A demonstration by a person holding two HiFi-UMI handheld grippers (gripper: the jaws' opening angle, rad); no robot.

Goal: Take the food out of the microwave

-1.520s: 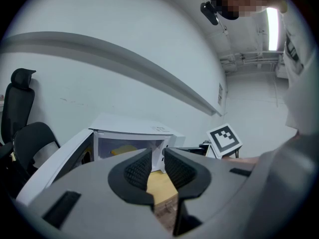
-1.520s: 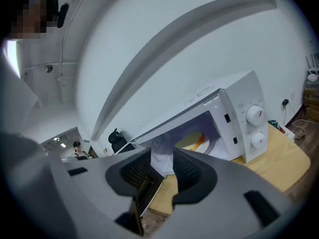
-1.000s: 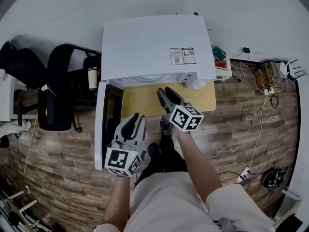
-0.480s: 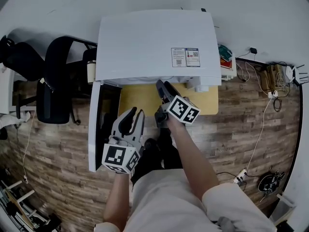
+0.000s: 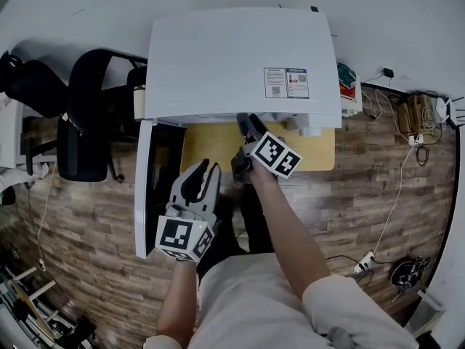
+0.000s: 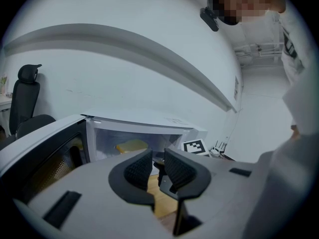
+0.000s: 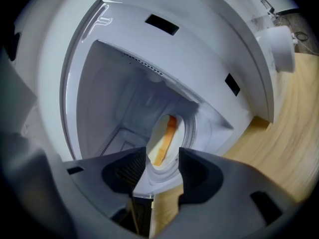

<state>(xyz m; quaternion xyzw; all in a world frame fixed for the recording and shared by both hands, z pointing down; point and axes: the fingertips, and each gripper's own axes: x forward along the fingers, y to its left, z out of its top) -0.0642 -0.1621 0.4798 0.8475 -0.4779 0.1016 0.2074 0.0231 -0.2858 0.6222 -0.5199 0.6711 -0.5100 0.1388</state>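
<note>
The white microwave (image 5: 240, 64) stands on a yellow wooden table (image 5: 211, 147), with its door (image 5: 145, 187) swung open to the left. Inside, a slice of yellow-orange food (image 7: 165, 137) lies on a white plate (image 7: 174, 156). My right gripper (image 7: 162, 159) is at the mouth of the oven, in front of the plate. Its jaws are opening and nothing is between them. In the head view the right gripper (image 5: 245, 122) reaches under the microwave's front edge. My left gripper (image 5: 200, 173) hangs back beside the door, its jaws a narrow gap apart with nothing in them.
A black office chair (image 5: 80, 122) stands left of the microwave. Cables and a power strip (image 5: 407, 115) lie on the wood-pattern floor at the right. A round white knob (image 7: 279, 49) sticks out of the microwave's front. My legs stand close to the table.
My right gripper has gone lower and nearer the oven opening, rolled, and its jaws have widened. My left gripper has sunk a little beside the door.
</note>
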